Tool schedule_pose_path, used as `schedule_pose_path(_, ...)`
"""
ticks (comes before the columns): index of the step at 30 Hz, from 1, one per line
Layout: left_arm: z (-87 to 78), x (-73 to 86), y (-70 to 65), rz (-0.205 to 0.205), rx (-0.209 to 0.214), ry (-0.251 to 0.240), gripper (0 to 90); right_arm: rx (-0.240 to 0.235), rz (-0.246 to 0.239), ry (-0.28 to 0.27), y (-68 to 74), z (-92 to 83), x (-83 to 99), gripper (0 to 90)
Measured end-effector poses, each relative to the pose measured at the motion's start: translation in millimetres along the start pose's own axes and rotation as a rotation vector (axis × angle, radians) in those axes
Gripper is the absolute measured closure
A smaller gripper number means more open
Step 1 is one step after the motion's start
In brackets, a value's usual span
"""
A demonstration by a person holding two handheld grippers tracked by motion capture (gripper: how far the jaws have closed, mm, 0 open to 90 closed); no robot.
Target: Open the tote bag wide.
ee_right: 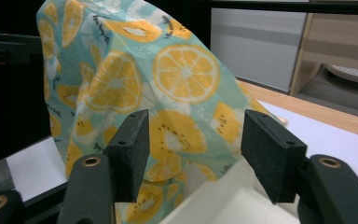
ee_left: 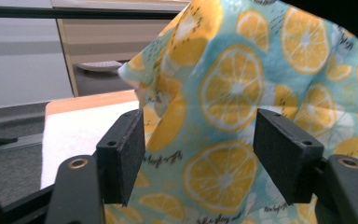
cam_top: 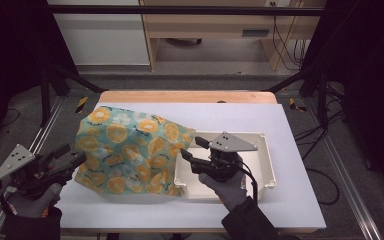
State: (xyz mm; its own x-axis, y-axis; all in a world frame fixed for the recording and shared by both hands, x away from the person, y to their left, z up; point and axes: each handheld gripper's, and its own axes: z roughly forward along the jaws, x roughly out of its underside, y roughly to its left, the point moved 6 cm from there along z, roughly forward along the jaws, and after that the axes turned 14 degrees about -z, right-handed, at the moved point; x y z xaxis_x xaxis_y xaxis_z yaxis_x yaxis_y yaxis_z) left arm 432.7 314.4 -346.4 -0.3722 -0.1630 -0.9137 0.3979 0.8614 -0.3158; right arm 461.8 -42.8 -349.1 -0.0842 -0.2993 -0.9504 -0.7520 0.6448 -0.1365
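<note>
Leftmost, off the table's near-left corner, left gripper with jaws spread, nothing between them, aimed at a teal cloth bag printed with orange slices. Standing puffed and creased on the white mat, left of centre, its right edge overlapping a white tray. Small black script on the fabric, too blurred to read. Over the tray, right gripper, jaws likewise apart and empty. Bare mat far and right.

We are seeing a wooden cabinet standing on the floor beyond the table's far edge, with black cables hanging down beside its right end, near a dark frame bar.
</note>
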Motion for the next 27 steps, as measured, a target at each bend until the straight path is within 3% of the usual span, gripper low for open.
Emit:
schedule_pose_path(8, 12.7, -8.9, -11.3, 0.020, -0.010, 0.005, 39.5, -0.040, 0.000, -0.004, 11.8, 18.3, -9.4, 45.3)
schedule_pose_path(14, 18.8, -9.0, -15.4, 0.027, -0.032, 0.010, 50.8, -0.056, -0.010, 0.001, 17.1, 28.8, -13.4, 49.1)
schedule_pose_path(22, 16.6, -4.5, -10.2, 0.012, -0.042, 0.019, 68.9, -0.062, -0.031, 0.028, 21.2, 44.0, -13.1, 64.2)
schedule_pose_path(26, 14.2, -3.4, -8.5, 0.004, -0.043, 0.022, 75.9, -0.065, -0.037, 0.039, 23.5, 47.8, -12.6, 74.9)
schedule_pose_path(27, 13.1, -3.0, -7.8, -0.001, -0.046, 0.020, 77.2, -0.051, -0.043, 0.051, 23.8, 49.0, -12.4, 81.0)
